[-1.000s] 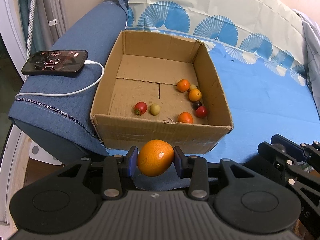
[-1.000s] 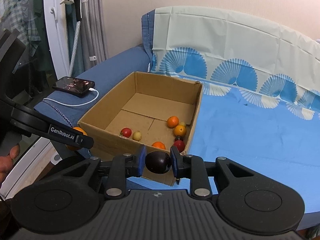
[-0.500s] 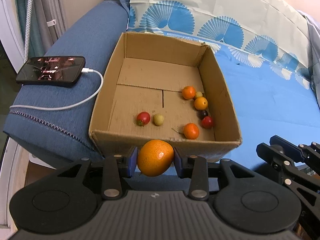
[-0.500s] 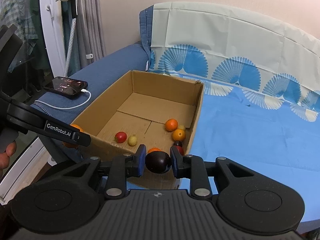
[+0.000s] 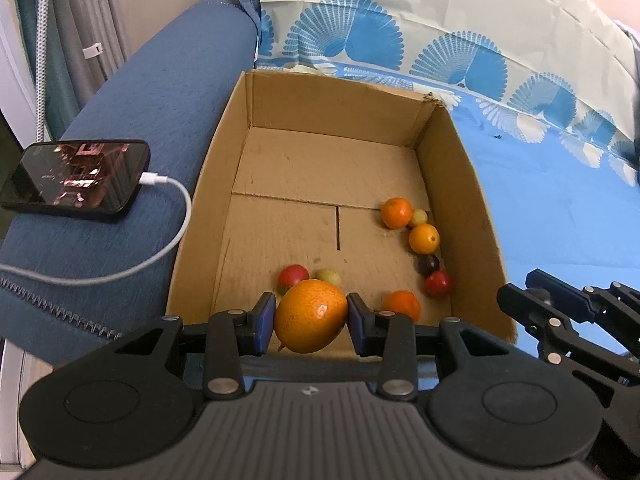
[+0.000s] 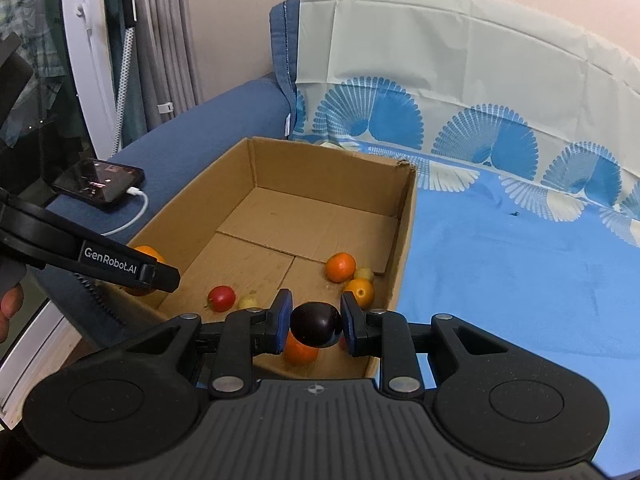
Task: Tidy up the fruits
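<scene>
Nearest the viewer, the left gripper (image 5: 311, 323) is clamped on one large orange (image 5: 310, 316), held over the near wall of the cardboard box (image 5: 208, 208). The right gripper (image 6: 315, 323) pinches one dark plum (image 6: 314, 324), also above the box's near wall.

Inside the box, counted from the left wrist view: three small oranges, at (image 5: 401, 305), (image 5: 424, 239) and (image 5: 396, 212); two red fruits, at (image 5: 293, 276) and (image 5: 438, 284); two pale yellow-green fruits, at (image 5: 329, 276) and (image 5: 419, 217); one dark fruit (image 5: 428, 265). Five line the box's right wall; the rest sit near its front wall.

The box's far half and left floor are bare cardboard, its top open.

Left of the box, one phone (image 5: 74, 176) lies on the blue armrest (image 5: 160, 104), its white cable (image 5: 168, 240) looping toward the box's left wall. Right of the box stretches the blue sheet (image 6: 520, 280).
</scene>
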A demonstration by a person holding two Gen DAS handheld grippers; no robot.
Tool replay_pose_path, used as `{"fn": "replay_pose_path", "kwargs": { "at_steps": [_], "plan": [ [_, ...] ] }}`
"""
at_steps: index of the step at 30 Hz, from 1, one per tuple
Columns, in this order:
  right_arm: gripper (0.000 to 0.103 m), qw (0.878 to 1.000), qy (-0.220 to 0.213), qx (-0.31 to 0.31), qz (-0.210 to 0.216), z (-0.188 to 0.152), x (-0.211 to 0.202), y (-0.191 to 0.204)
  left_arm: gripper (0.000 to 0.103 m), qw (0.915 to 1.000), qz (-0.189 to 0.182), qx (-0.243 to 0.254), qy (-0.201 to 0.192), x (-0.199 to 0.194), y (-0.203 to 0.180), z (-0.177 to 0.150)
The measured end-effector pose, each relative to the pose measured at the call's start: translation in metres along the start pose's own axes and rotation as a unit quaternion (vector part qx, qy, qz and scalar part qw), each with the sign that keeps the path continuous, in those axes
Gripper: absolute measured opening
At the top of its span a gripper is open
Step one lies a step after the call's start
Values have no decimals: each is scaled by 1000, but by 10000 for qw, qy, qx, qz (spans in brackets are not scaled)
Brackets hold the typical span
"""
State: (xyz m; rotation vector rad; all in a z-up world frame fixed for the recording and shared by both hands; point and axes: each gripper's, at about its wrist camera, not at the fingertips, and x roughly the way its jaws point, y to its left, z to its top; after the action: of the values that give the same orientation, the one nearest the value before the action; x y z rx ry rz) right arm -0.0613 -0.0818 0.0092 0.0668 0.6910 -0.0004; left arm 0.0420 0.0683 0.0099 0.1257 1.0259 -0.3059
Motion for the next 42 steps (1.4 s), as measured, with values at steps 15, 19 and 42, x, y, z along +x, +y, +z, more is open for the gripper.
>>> {"fn": "replay_pose_path", "kwargs": {
  "at_steps": [15, 19, 42],
  "plan": [
    [28, 9989, 427, -149, 144, 3, 77, -2, 42, 9993, 130, 111, 346, 70, 5, 21],
    [28, 9981, 560, -211, 150, 0, 90, -2, 42, 9986, 180, 166, 473, 87, 7, 19],
    [100, 9927, 117, -1154, -335, -8, 31, 8, 103, 9981, -176, 582, -85, 38, -3, -8]
  ]
}}
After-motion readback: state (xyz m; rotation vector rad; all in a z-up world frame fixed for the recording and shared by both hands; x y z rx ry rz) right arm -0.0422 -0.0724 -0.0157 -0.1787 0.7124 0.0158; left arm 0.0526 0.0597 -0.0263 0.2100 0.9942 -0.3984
